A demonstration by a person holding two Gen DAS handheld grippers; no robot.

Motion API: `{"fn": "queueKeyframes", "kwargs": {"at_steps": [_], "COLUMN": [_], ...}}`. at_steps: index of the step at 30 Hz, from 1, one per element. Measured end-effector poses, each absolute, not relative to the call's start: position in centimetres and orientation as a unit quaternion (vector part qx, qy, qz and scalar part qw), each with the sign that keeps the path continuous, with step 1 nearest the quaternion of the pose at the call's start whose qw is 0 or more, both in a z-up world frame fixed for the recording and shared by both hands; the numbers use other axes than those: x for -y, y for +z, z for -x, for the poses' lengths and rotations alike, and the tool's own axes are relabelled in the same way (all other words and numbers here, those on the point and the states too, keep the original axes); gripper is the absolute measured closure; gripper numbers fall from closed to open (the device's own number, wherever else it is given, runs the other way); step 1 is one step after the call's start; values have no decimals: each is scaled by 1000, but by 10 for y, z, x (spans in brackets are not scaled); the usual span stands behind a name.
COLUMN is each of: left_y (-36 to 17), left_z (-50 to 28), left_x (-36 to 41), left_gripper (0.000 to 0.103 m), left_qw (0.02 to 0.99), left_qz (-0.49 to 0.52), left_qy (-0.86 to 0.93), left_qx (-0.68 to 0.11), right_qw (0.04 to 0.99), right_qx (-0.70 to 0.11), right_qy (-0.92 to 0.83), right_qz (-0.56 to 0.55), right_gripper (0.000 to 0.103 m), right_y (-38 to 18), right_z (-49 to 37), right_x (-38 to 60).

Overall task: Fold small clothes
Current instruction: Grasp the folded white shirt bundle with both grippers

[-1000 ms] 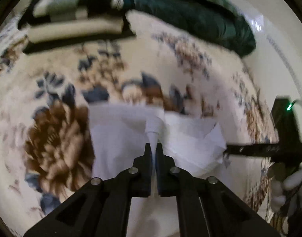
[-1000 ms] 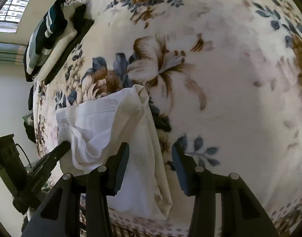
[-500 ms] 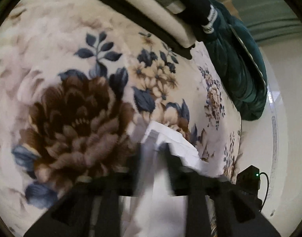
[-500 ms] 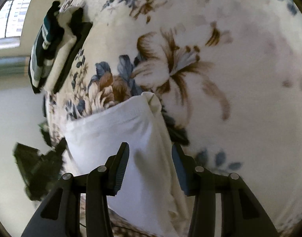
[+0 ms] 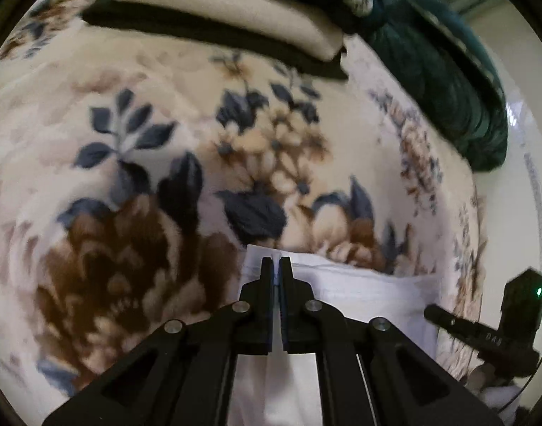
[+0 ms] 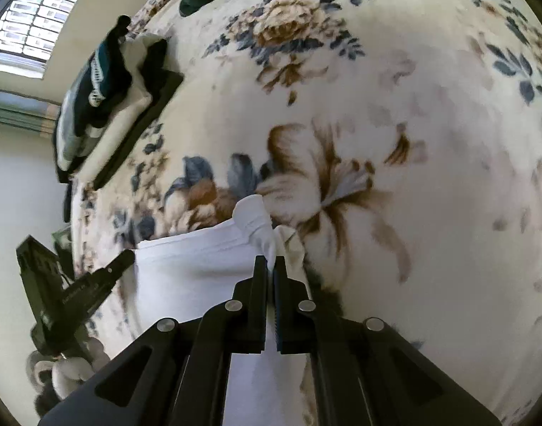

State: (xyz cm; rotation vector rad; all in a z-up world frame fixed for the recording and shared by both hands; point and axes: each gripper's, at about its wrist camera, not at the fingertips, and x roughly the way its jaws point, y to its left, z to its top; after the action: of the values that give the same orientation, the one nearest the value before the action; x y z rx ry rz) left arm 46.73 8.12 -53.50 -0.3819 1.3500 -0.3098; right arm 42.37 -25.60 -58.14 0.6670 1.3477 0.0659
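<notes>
The white cotton garment [image 5: 359, 291] lies spread on a cream plush blanket [image 5: 136, 81] printed with brown and blue flowers, near the blanket's edge closest to the cameras. Its far hem runs as a straight line between the two tools. The left black two-finger gripper [image 5: 275, 262] is clamped on the garment's far left corner, its jaws pressed together with a thin strip of white cloth showing between them. The right black two-finger gripper [image 6: 270, 261] is likewise closed on the opposite far corner, where the fabric bunches into a small twisted peak rising just beyond the fingertips. In each wrist view the other gripper appears at the side, carried by a hand in a white glove [image 6: 68, 369].

Farther back on the blanket sits a folded stack of clothes [image 6: 104, 103]: a dark flat piece at the bottom, a cream one above it, and dark green and striped items on top. A dark green quilted cover [image 5: 444, 81] lies bunched beyond the stack. A barred window [image 6: 33, 28] shows in the right wrist view's upper left corner.
</notes>
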Motion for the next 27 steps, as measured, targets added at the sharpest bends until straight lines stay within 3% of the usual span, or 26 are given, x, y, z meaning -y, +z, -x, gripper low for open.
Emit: {"fn": "queueKeyframes", "kwargs": {"at_steps": [5, 7, 9, 10, 15, 17, 18, 19, 20, 24, 27], "left_y": [-530, -517, -505, -502, -510, -515, -514, -512, -510, -524, -518], "left_z": [-455, -441, -415, -403, -352, -341, -337, -336, -336, -346, -351], "left_x": [-103, -117, -129, -132, -122, -113, -107, -103, -101, -110, -120], "left_gripper": [94, 67, 51, 50, 51, 60, 85, 91, 91, 93, 88], "left_qw": [726, 725, 723, 720, 697, 703, 713, 719, 728, 726, 717], "left_qz": [226, 256, 287, 298, 303, 287, 271, 257, 242, 233, 263], "left_qy": [-144, -139, -130, -130, -139, -138, -140, -141, -137, -113, -127], "left_qx": [-634, -625, -615, -613, -635, -635, -632, -630, -627, -637, -633], "right_qw": [704, 689, 682, 679, 625, 612, 611, 613, 620, 655, 631], "right_qx": [-645, -650, -646, -645, -669, -670, -667, -664, -660, -657, -681], "right_qy": [38, 47, 55, 60, 88, 94, 101, 104, 105, 80, 82], "right_qz": [-295, -318, -337, -346, -393, -409, -414, -415, -411, -366, -362], "right_gripper": [99, 88, 59, 59, 58, 59, 78, 96, 100, 101, 101], "right_y": [-600, -598, -590, -587, -596, -603, -604, -604, -601, -593, -610], "right_z": [-431, -426, -410, -401, -357, -342, -338, -335, -332, -330, -332], "right_x": [252, 260, 272, 276, 277, 273, 270, 268, 265, 261, 255]}}
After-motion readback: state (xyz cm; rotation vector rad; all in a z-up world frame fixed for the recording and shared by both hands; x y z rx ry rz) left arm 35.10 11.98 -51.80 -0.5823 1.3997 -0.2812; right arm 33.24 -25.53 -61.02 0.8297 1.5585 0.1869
